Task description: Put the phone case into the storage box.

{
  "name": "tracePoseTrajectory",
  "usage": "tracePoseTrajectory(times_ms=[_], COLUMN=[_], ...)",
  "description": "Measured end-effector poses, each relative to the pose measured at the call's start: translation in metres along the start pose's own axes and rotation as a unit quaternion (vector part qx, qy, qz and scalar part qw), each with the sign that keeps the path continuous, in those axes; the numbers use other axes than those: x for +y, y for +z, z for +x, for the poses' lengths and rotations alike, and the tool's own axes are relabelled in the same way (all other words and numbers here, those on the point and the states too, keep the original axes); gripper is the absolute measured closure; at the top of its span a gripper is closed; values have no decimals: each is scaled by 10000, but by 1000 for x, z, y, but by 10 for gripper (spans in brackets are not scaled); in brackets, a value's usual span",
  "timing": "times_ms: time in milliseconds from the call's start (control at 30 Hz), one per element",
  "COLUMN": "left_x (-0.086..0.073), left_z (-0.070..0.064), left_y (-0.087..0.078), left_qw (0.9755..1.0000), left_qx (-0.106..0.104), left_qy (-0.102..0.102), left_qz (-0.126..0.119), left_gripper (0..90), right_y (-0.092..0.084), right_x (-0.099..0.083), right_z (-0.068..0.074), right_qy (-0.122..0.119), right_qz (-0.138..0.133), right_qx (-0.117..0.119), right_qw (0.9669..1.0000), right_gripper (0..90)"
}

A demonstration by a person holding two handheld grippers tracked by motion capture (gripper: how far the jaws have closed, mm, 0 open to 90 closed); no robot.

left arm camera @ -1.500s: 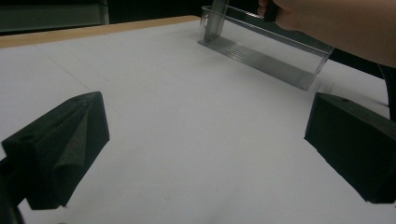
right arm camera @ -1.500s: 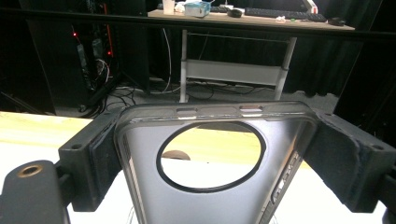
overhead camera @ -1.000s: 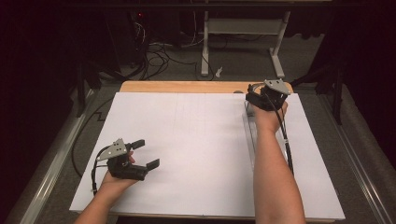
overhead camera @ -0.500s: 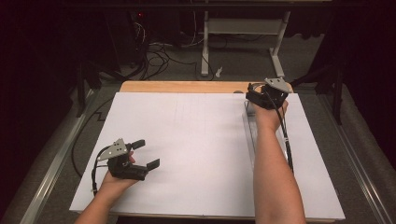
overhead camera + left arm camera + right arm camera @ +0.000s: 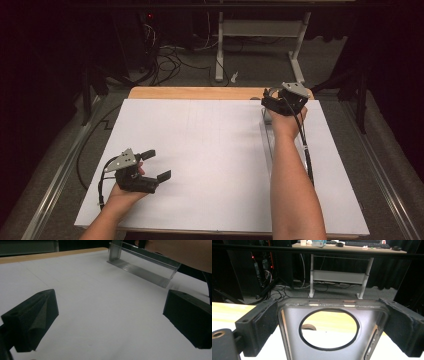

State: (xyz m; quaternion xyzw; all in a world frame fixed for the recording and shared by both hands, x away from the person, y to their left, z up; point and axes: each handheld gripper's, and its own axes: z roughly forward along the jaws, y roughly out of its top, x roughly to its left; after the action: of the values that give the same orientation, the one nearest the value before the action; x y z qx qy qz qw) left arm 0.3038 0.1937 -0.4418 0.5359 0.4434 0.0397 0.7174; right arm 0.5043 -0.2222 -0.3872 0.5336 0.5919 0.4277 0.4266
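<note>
Slippage is what we would watch for. The right hand-held gripper (image 5: 270, 102) sits at the far end of a long grey metal rail (image 5: 292, 340), and its jaws have just been opening. The rail's holed end plate lies between them, with the pads close beside its two edges but, as far as we can judge, no longer pressing. The rail lies on the white paper sheet (image 5: 200, 150) that covers the counter (image 5: 200, 93), running from that end back along the person's right forearm.

If the gripper lifts away at a slant, a pad could catch the end plate and drag or swing the rail out of line. The paper under the rail is smooth and gives it little hold. The forearm above the rail could also nudge it on the way back.

The left hand-held gripper (image 5: 159, 164) is well to the left of the rail, released and empty, too far off to steady it.

The right gripper view shows us the round hole in the end plate and how the pads stand beside it, which the high view blurs into a dark clump. The left gripper view shows the rail's long side standing up off the paper. The high view gives us the rail's whole run and both hands.
</note>
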Motion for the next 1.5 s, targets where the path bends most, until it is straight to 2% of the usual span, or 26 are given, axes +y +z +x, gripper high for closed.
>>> tracePoseTrajectory(times_ms=[767,1033,1500], left_x=[-1,-2,-7], left_z=[0,1,3], left_y=[1,3,8], left_qw=[10000,10000,9995], left_qx=[17,66,239], left_qy=[11,28,146], left_qz=[22,60,166], left_gripper=[10,10,10], right_y=[2,-2,-15], right_x=[-2,-2,2], right_z=[-4,-2,-3], right_qy=[35,33,73], right_qz=[119,165,71], right_qx=[62,152,276], right_qw=[9999,9997,9996], right_gripper=[5,4,4])
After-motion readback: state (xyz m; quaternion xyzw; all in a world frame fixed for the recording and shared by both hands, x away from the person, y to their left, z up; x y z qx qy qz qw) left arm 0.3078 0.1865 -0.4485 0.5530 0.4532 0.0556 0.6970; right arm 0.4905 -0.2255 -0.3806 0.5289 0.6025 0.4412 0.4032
